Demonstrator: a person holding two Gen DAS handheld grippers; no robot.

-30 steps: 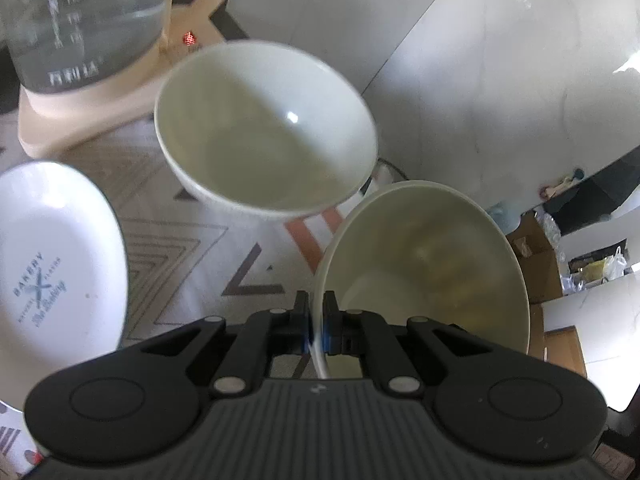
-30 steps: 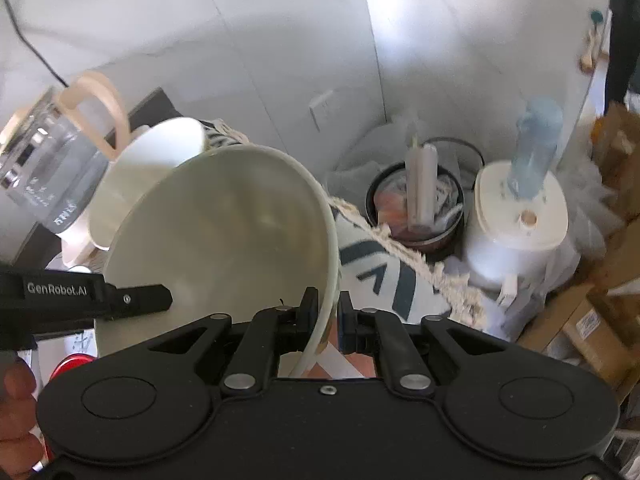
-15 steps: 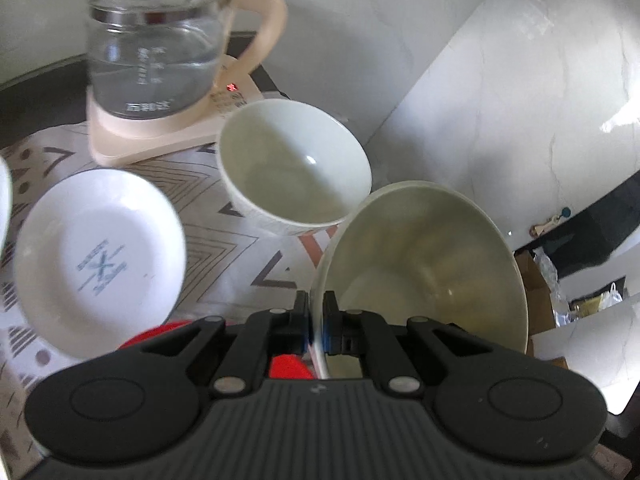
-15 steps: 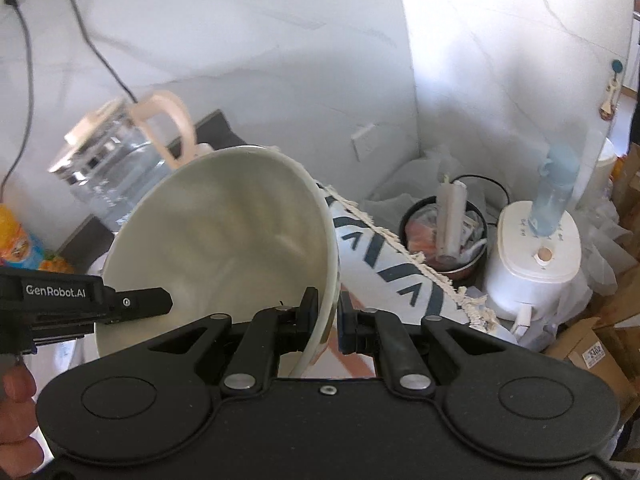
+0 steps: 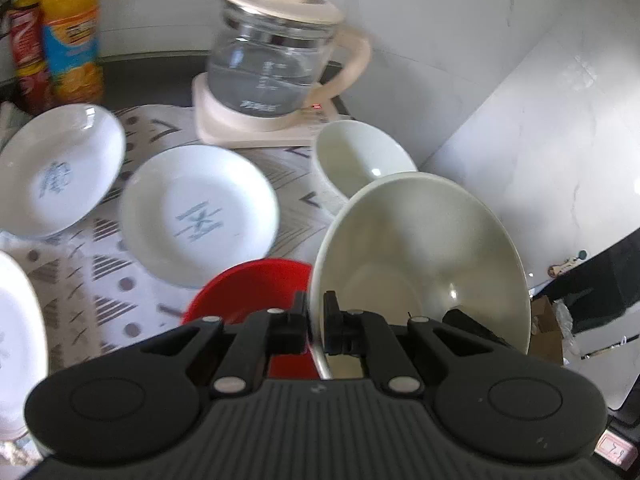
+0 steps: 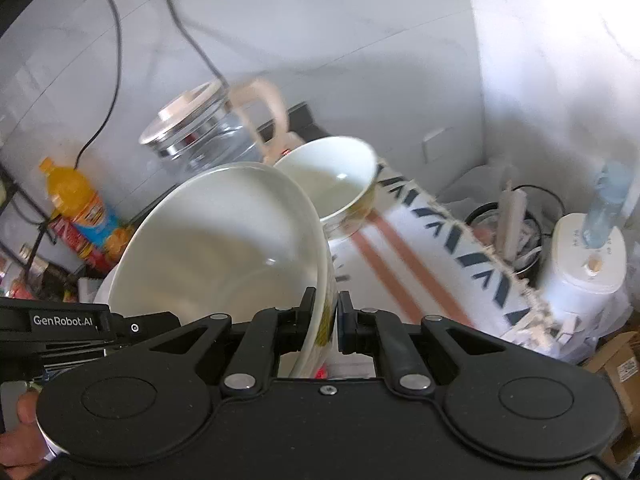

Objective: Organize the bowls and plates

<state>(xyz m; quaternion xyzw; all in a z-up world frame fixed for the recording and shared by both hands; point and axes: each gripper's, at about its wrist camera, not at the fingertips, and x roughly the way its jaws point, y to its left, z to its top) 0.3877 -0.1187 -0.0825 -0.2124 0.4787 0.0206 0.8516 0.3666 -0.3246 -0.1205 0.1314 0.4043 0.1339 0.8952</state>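
Observation:
Both grippers are shut on the rim of one large cream bowl (image 5: 420, 256), which they hold tilted above the table. My left gripper (image 5: 316, 326) pinches its left rim; my right gripper (image 6: 325, 320) pinches the opposite rim of the same bowl (image 6: 216, 248). A second cream bowl (image 5: 360, 160) stands on the patterned cloth beyond it, also in the right wrist view (image 6: 332, 184). Two white plates (image 5: 200, 216) (image 5: 56, 172) lie on the cloth to the left, a third plate (image 5: 16, 340) at the left edge. A red bowl (image 5: 248, 288) sits under my left gripper.
A glass kettle (image 5: 276, 56) on its cream base stands at the back. An orange drink bottle (image 5: 70, 32) and a red can (image 5: 28, 48) stand at the back left. Off the table's right edge are a white appliance (image 6: 584, 256) and a bin (image 6: 508, 232).
Both grippers have risen and drawn back with the large bowl, so the second bowl looks smaller and more plates, the red bowl and the bottle have come into view.

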